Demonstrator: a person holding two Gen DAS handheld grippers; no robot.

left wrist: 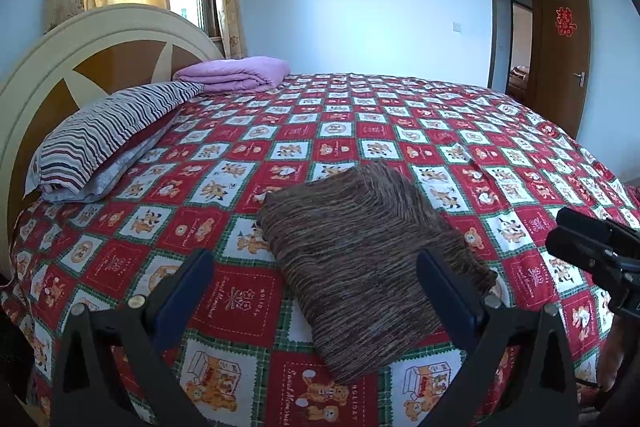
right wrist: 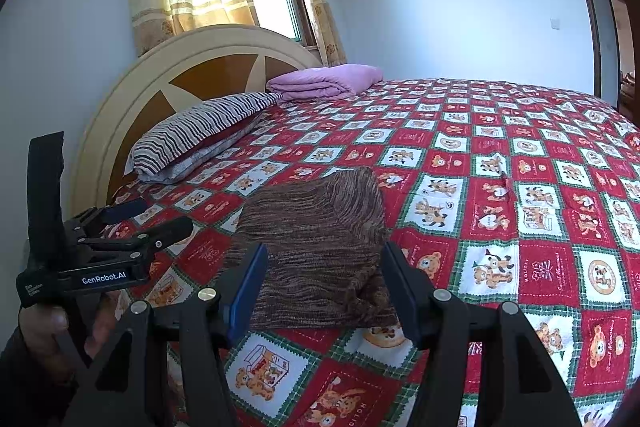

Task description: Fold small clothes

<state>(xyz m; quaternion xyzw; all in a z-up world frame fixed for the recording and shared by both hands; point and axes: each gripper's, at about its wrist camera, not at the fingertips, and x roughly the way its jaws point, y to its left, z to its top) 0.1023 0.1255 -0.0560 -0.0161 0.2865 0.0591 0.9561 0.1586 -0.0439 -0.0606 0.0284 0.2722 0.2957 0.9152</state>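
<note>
A brown striped knit garment (left wrist: 360,259) lies folded into a compact rectangle on the bed; it also shows in the right wrist view (right wrist: 320,247). My left gripper (left wrist: 316,279) is open and empty, hovering just in front of the garment with its fingers on either side of the near part. My right gripper (right wrist: 324,279) is open and empty, also held above the garment's near edge. The right gripper's body shows at the right edge of the left wrist view (left wrist: 592,247). The left gripper's open fingers show at the left of the right wrist view (right wrist: 148,223).
The bed has a red, white and green bear-print cover (left wrist: 400,131). A striped pillow (left wrist: 112,131) and a folded purple blanket (left wrist: 236,73) lie by the headboard (left wrist: 80,43). A brown door (left wrist: 560,47) stands open at the far right.
</note>
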